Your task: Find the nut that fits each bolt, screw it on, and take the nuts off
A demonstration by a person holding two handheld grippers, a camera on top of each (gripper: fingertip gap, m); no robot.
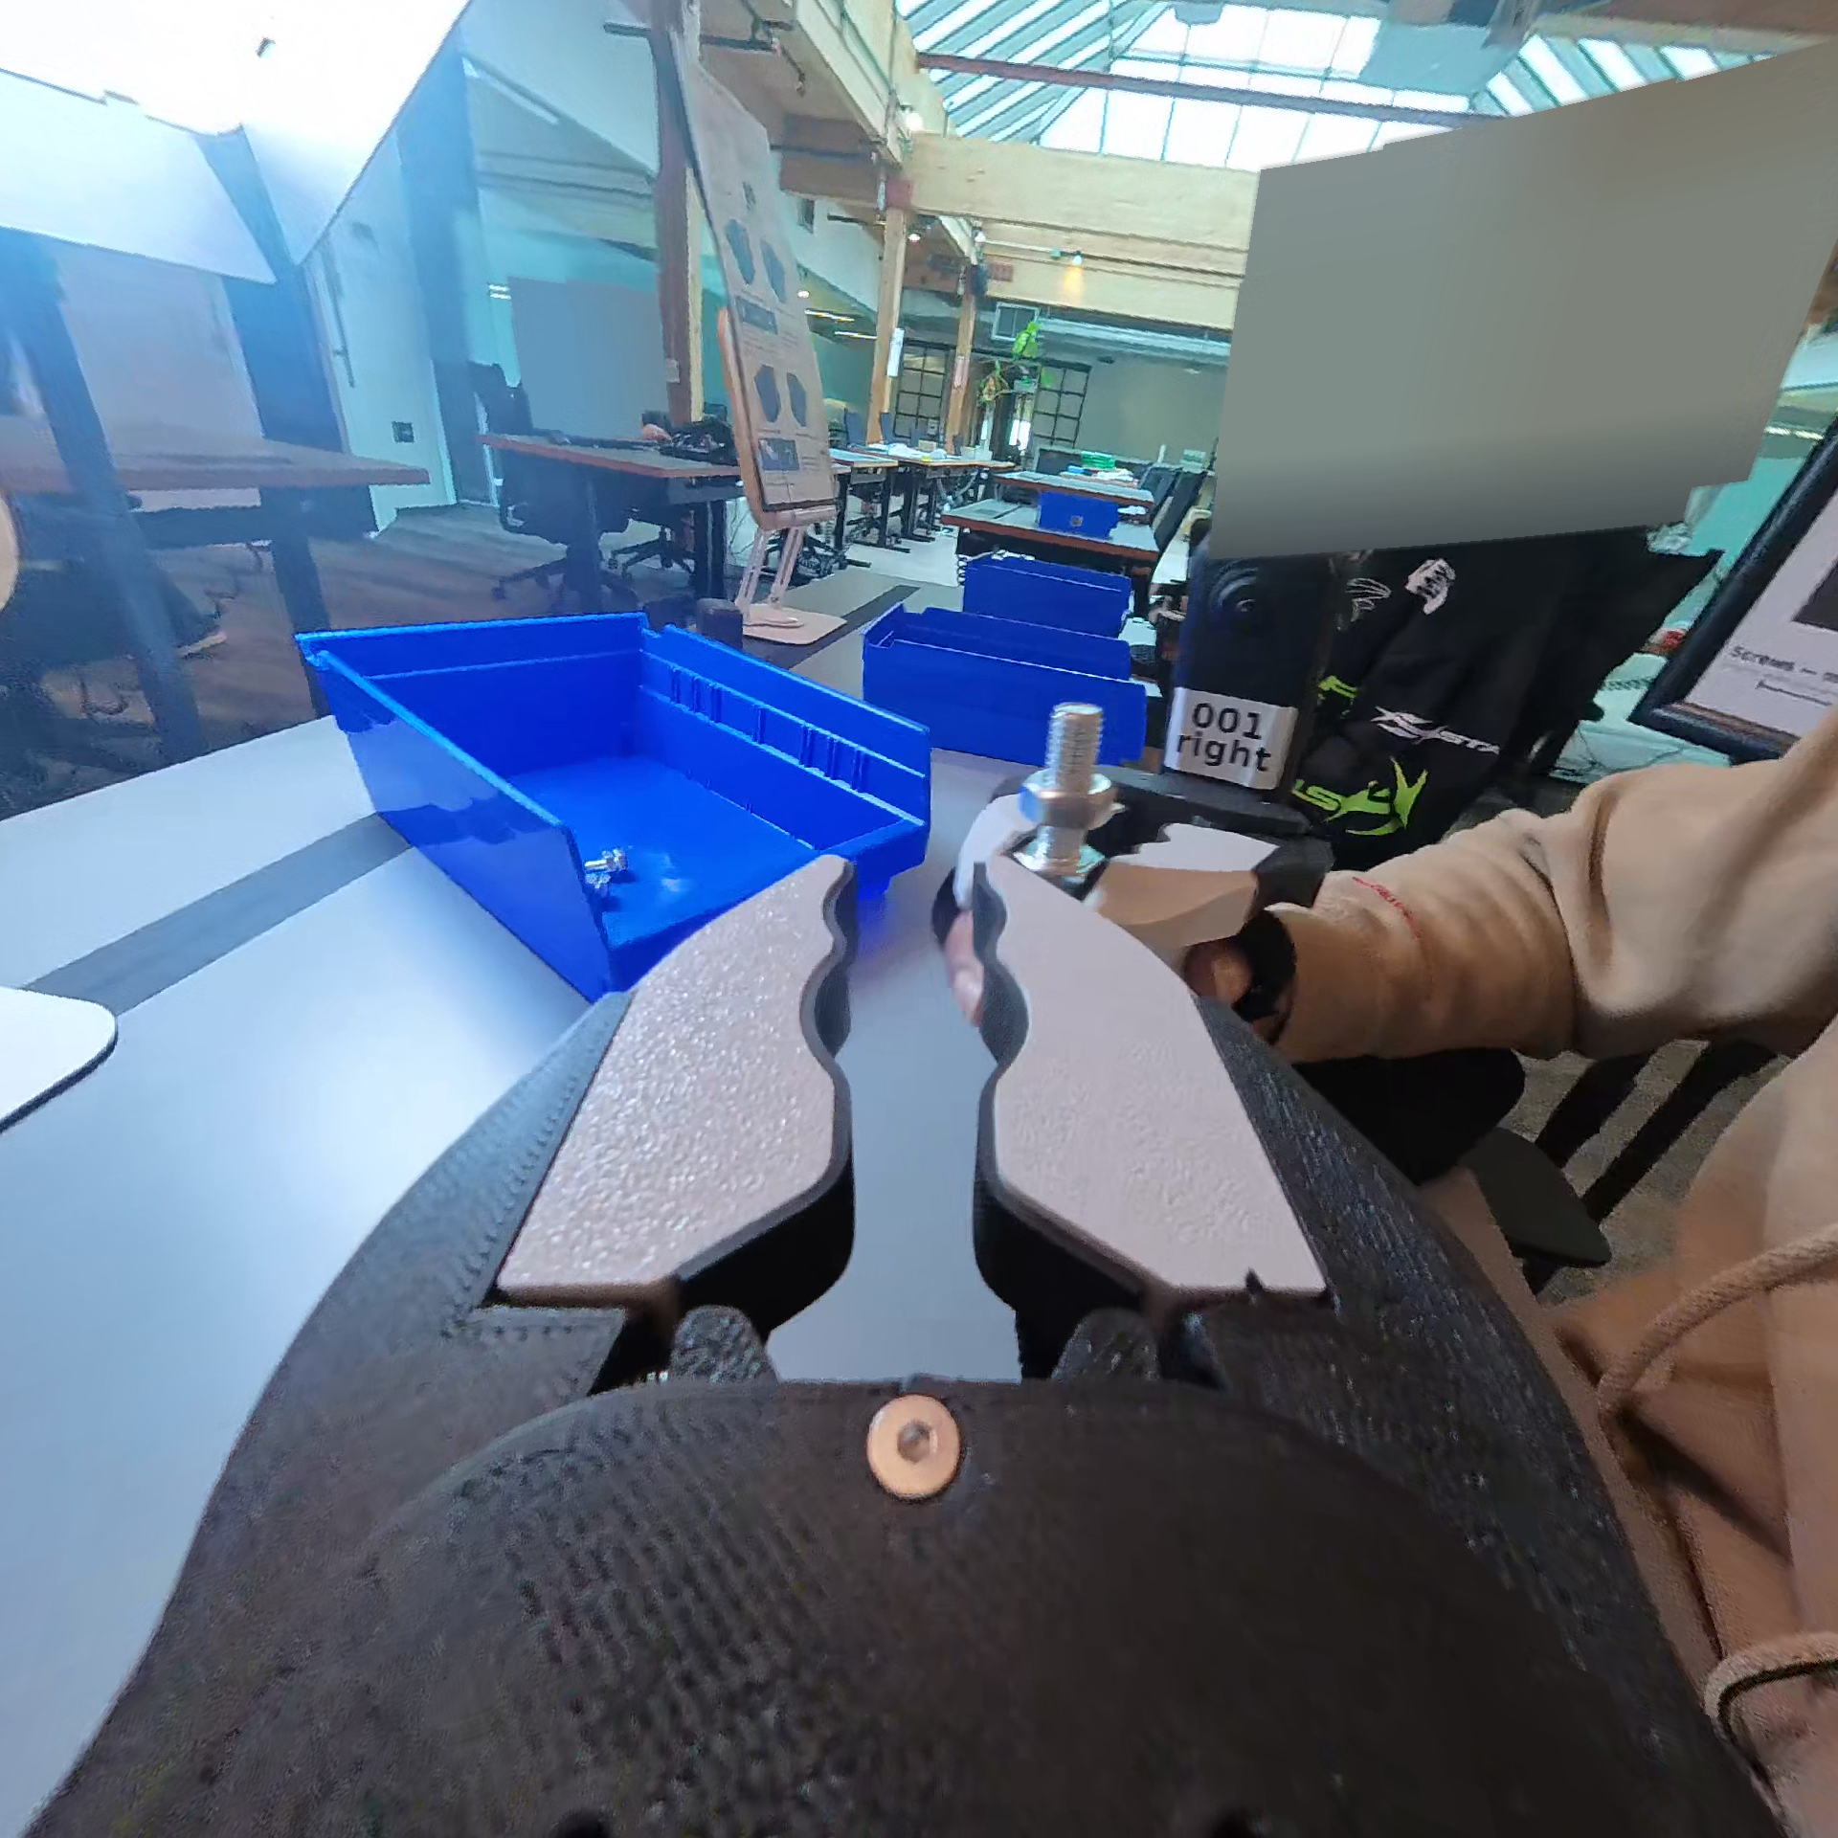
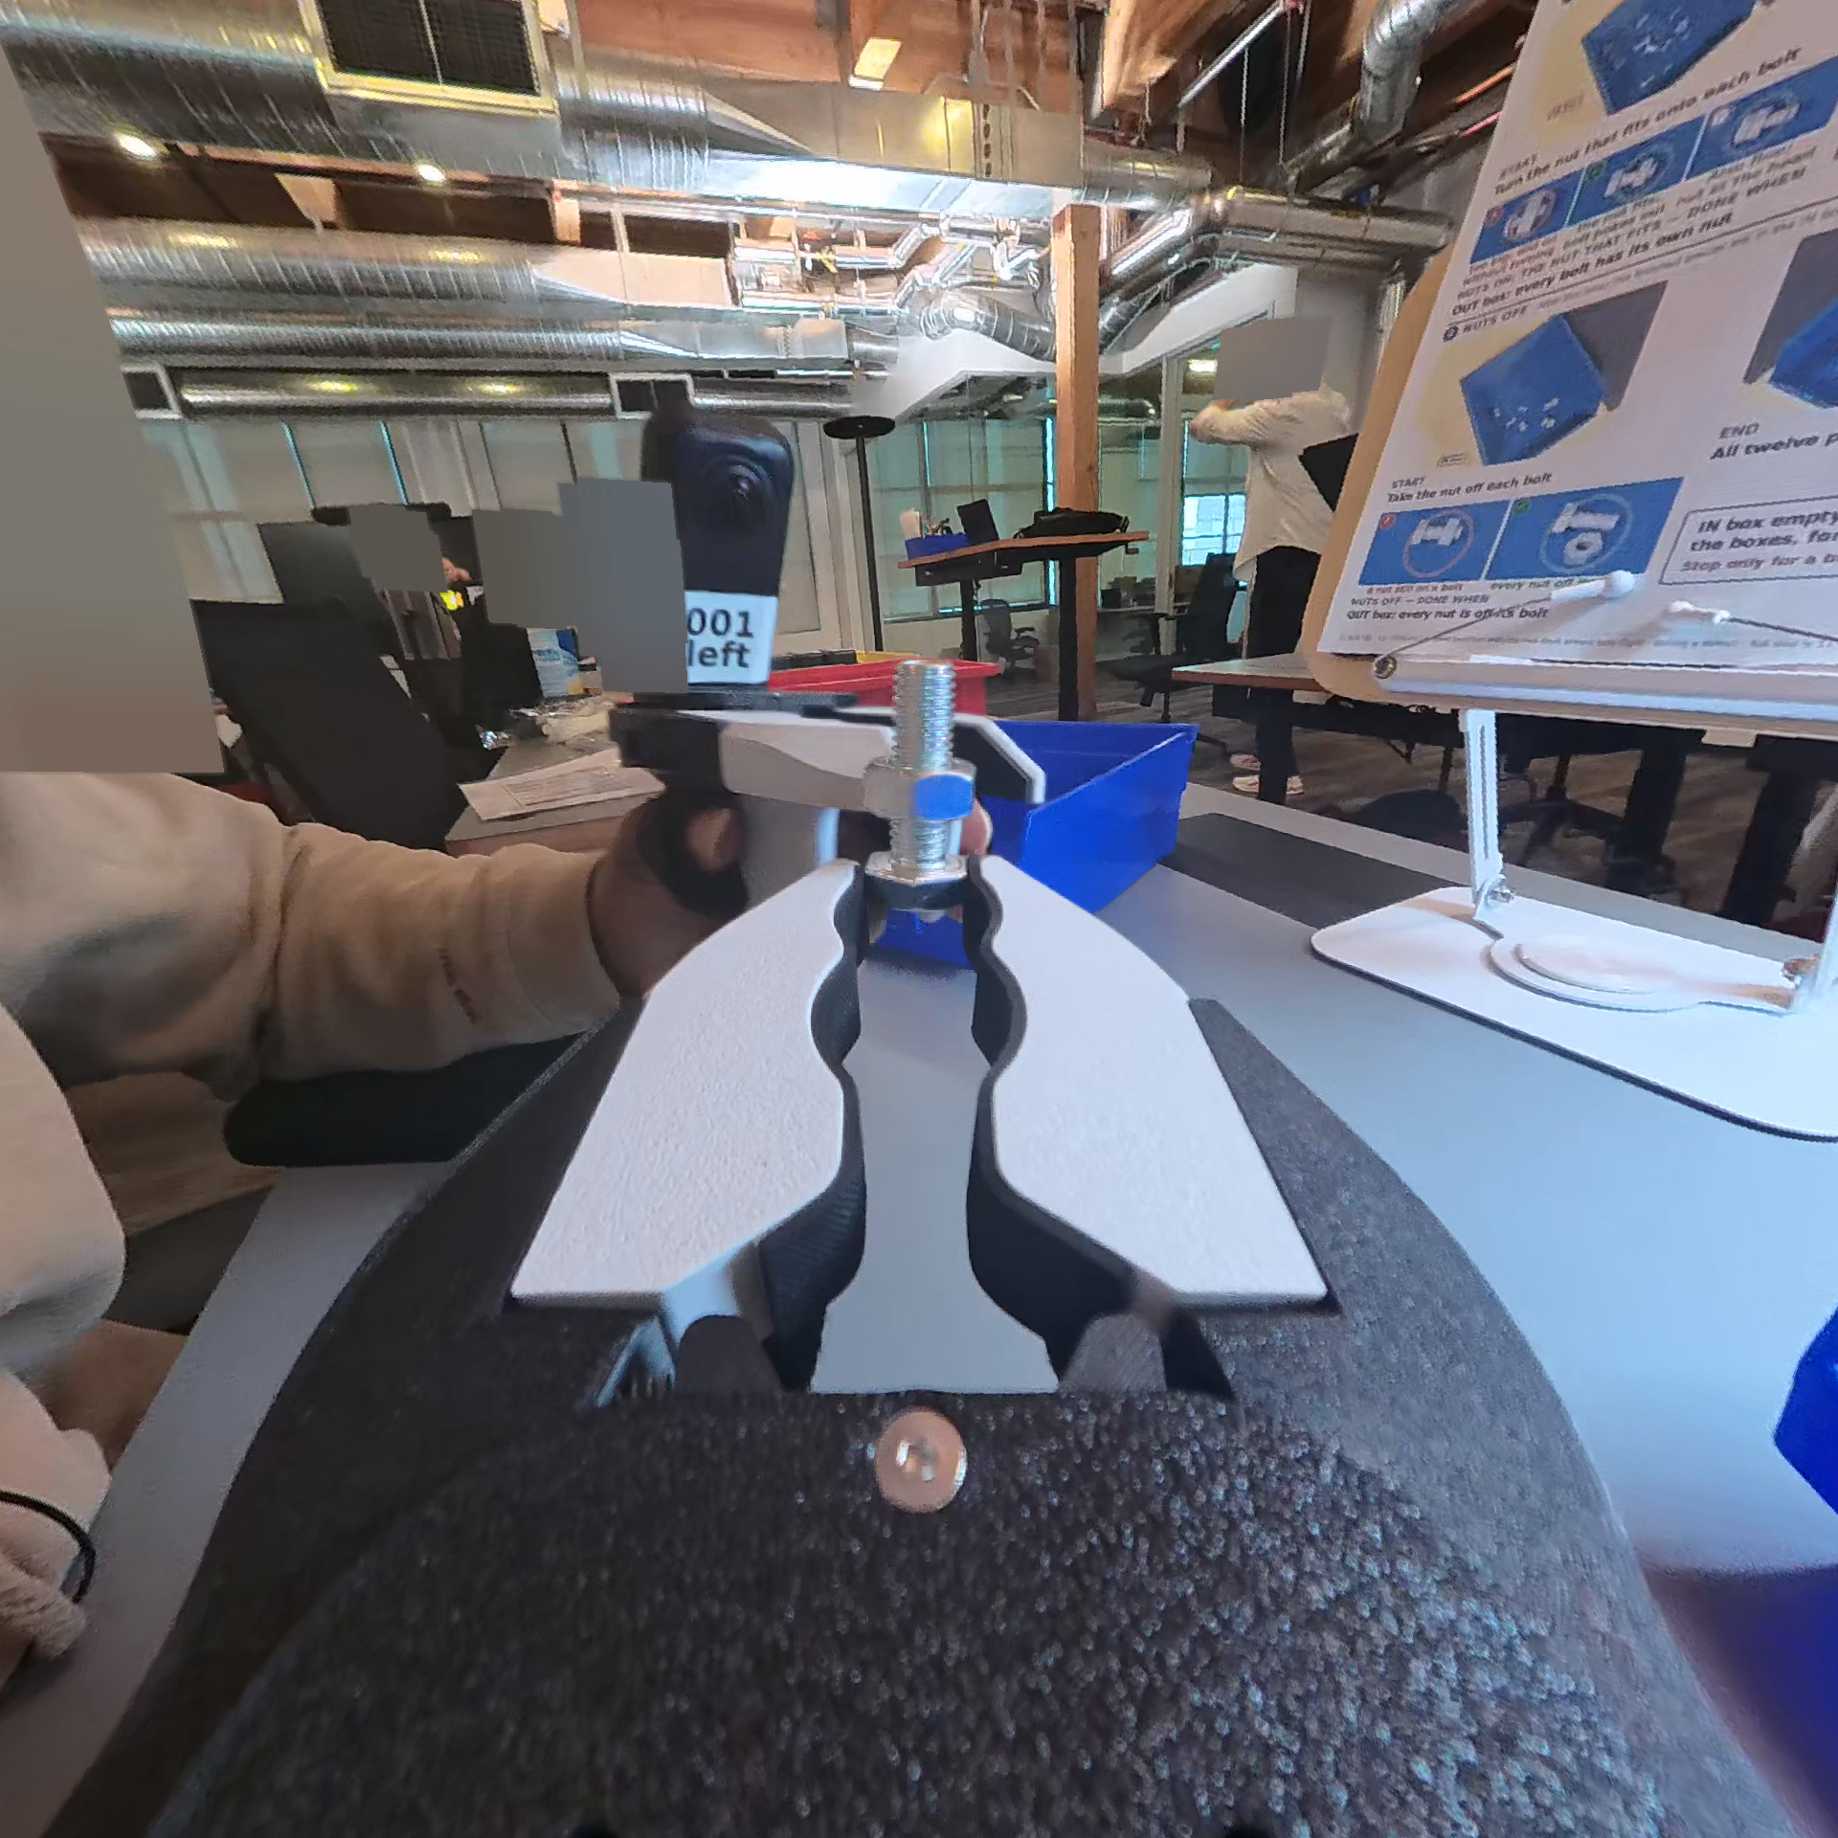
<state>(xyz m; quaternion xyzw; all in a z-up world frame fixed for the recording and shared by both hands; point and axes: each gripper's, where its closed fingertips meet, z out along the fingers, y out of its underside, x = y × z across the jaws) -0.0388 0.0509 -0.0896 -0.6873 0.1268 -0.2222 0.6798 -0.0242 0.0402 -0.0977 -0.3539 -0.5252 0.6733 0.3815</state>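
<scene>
1. Two hand-held tools with black bodies and pale textured fingers met over a grey table (image 1: 249,1094), each gripped by a person in a tan sleeve.
2. Far left in the left wrist view sat an open blue plastic bin (image 1: 477,756). One small silver fastener (image 1: 607,865) lay on its floor near the front wall.
3. Just right of the bin, the left gripper (image 1: 915,880) had its tongs spread with a clear gap and nothing between them.
4. Just beyond that gripper's right fingertip stood a silver threaded steel bolt (image 1: 1077,721), upright with its head down. A silver hexagonal nut (image 1: 1069,786) sat partway down the thread, above the head and apart from it.
5. Right of the bolt, the right gripper (image 1: 1094,865) had its tongs pinching the bolt head. Its own camera showed the bolt (image 2: 923,716) rising from its fingertips (image 2: 920,890).
6. In the right wrist view the left gripper overlapped the nut (image 2: 920,796). Whether it touched the nut could not be told.
7. Farthest right, an instruction board (image 2: 1591,348) stood on a white stand.
8. The step looked like turning the nut. It would go best with the bolt held plumb, the left tongs centred on two opposite flats, and short twists between re-grips.
</scene>
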